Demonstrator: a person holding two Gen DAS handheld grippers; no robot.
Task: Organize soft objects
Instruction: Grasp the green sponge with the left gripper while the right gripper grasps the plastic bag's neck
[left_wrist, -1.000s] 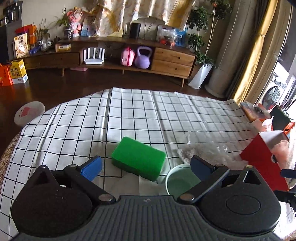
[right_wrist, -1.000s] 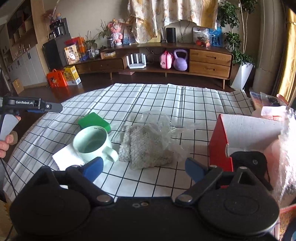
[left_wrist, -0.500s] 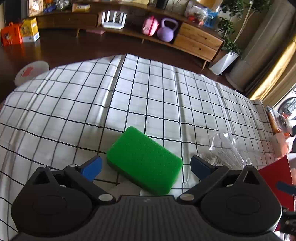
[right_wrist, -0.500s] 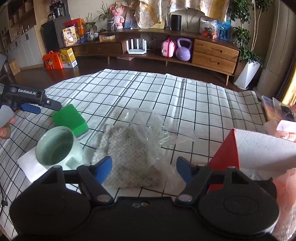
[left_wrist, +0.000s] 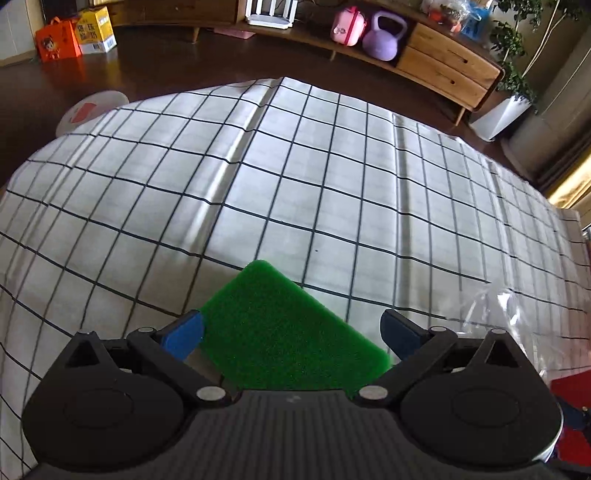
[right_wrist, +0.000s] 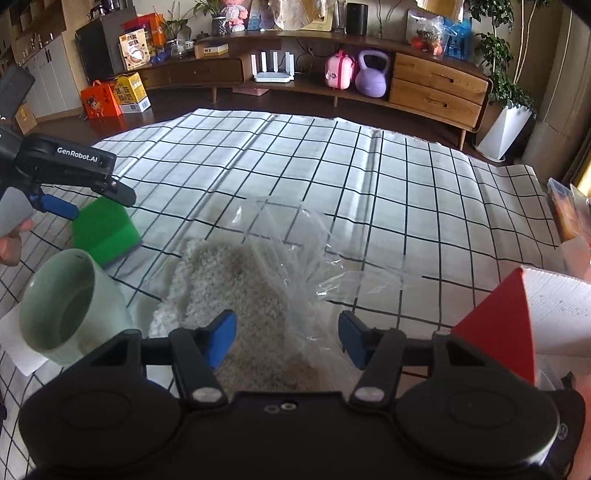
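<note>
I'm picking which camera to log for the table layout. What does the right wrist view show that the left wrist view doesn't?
Only the right wrist view: the green mug, the fluffy grey cloth in its bag, the left gripper from outside.
Only the left wrist view: the white disc on the floor.
Both: the green sponge, the checked tablecloth, the red box.

Checked cloth (right_wrist: 332, 166) lies bare beyond mug (right_wrist: 70, 306).
</note>
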